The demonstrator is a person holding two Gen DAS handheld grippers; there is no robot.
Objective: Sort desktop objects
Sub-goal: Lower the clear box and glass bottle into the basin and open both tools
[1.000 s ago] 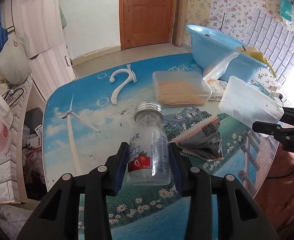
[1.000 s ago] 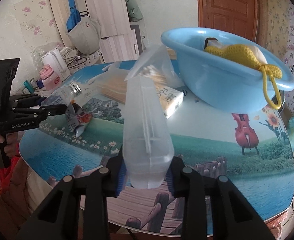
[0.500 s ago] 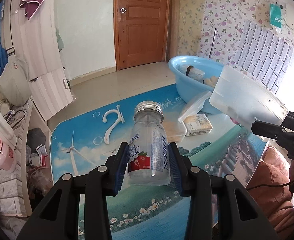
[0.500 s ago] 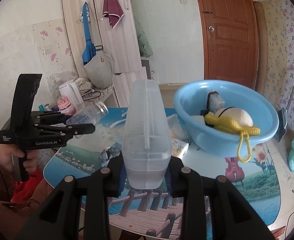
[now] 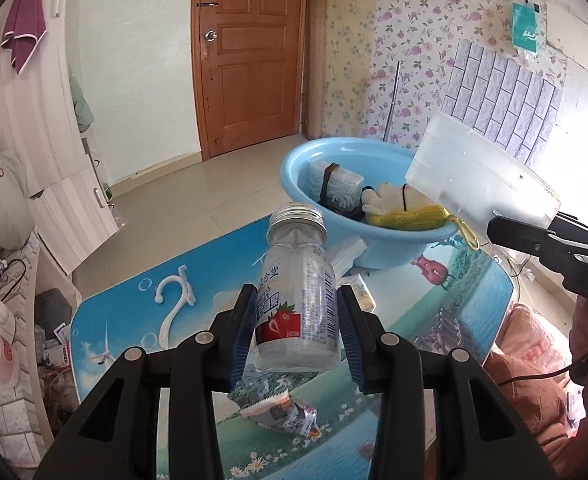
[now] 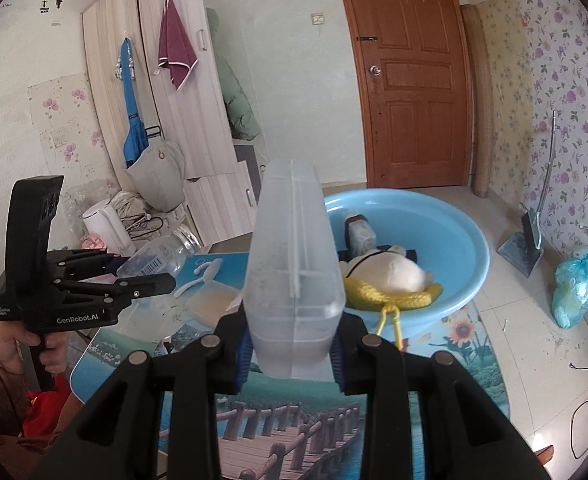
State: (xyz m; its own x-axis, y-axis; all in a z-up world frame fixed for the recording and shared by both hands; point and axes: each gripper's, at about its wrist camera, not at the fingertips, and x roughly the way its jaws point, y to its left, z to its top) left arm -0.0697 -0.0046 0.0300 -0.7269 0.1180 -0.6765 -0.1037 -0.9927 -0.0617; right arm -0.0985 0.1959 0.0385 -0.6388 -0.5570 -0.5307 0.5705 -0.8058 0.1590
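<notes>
My left gripper (image 5: 296, 334) is shut on a clear glass bottle (image 5: 297, 292) with a metal cap and a strawberry label, held above the table. My right gripper (image 6: 291, 346) is shut on a translucent plastic box (image 6: 291, 264), lifted high in front of the blue basin (image 6: 454, 240). From the left wrist view the plastic box (image 5: 482, 178) hangs over the right rim of the basin (image 5: 294, 168). The basin holds a yellow knitted piece (image 6: 390, 298), a white glove and a wrapped block. The bottle (image 6: 161, 256) also shows at left in the right wrist view.
On the picture-printed table (image 5: 125, 320) lie a white plastic hook (image 5: 171, 300), a crumpled snack wrapper (image 5: 281, 414), a small packet (image 5: 362, 292) and a box of toothpicks (image 6: 213, 304). A person's hand (image 6: 17, 350) holds the left tool. A door, a wardrobe and a kettle stand behind.
Both grippers rose well above the table, carrying the bottle and the plastic box. The plastic box now hangs near the basin's rim. The table and basin appear lower in both views.
</notes>
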